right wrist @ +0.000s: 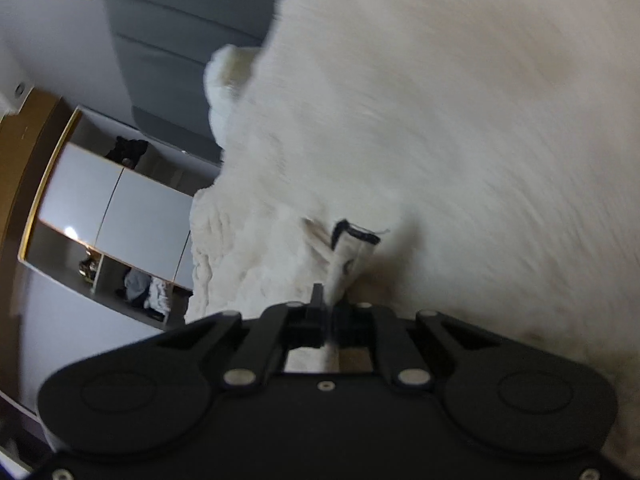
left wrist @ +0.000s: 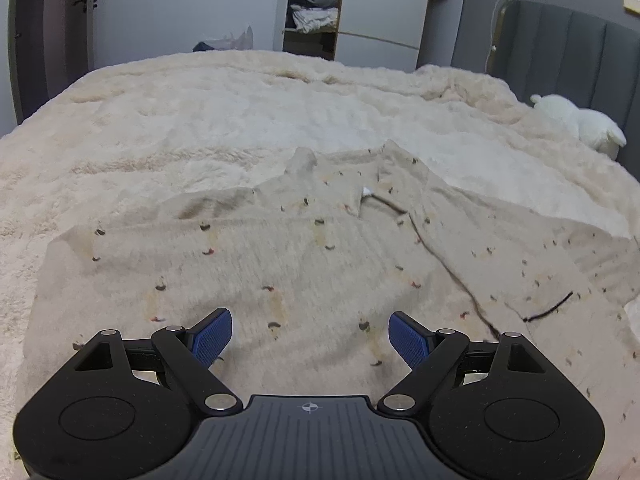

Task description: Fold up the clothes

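A beige speckled knit cardigan [left wrist: 304, 264] lies spread on the fluffy cream bed cover [left wrist: 224, 112], collar toward the far side. My left gripper [left wrist: 310, 336] is open and empty, its blue pads [left wrist: 210, 338] just above the cardigan's lower part. In the right wrist view my right gripper [right wrist: 330, 304] is shut on a cream fabric edge with black trim [right wrist: 352, 248], a part of the cardigan, held over the bed cover [right wrist: 460, 120]. That view is tilted and blurred.
A white plush toy [left wrist: 580, 120] sits by the grey padded headboard [left wrist: 568, 40] at the right. An open wardrobe [left wrist: 316, 8] with piled clothes stands beyond the bed. A dark door [left wrist: 48, 32] is at the left.
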A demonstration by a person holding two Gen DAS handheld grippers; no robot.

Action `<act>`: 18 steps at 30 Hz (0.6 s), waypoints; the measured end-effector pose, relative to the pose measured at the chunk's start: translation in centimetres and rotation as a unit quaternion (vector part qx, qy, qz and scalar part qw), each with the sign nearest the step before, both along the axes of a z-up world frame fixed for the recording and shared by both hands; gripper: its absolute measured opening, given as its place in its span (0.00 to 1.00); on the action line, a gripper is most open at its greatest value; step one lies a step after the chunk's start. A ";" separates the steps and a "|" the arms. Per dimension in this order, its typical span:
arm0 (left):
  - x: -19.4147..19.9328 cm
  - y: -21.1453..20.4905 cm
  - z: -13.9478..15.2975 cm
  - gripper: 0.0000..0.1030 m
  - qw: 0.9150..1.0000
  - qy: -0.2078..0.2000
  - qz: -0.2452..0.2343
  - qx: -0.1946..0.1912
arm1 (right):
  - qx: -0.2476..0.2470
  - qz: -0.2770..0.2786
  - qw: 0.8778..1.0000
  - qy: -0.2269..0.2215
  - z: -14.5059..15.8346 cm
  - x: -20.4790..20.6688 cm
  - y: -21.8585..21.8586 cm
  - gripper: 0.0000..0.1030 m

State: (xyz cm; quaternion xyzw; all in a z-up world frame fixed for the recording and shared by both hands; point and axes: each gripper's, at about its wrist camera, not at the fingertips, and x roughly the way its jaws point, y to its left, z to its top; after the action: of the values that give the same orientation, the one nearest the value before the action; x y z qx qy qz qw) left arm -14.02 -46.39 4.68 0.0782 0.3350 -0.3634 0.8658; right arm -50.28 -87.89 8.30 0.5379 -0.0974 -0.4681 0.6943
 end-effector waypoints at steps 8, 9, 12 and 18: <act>0.4 1.0 1.3 0.80 1.000 -0.009 0.021 -0.020 | -0.110 0.047 0.988 0.095 10.9 5.7 3.6 0.02; 0.5 1.2 1.5 0.80 0.999 -0.007 0.024 -0.025 | -0.127 0.058 0.984 0.109 12.3 6.7 4.6 0.02; 1.1 2.2 2.0 0.80 0.998 0.001 0.043 -0.043 | -0.194 0.102 0.964 0.149 16.6 11.2 7.5 0.02; 1.6 3.1 2.4 0.80 0.997 0.014 0.055 -0.061 | -0.286 0.179 0.917 0.212 21.8 19.7 13.7 0.02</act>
State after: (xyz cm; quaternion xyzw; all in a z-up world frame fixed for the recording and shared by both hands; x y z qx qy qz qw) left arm -12.38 -43.24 7.09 0.0013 0.3284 -0.3365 0.8826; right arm -30.54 -74.20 30.05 0.2130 0.0205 -0.3909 0.8952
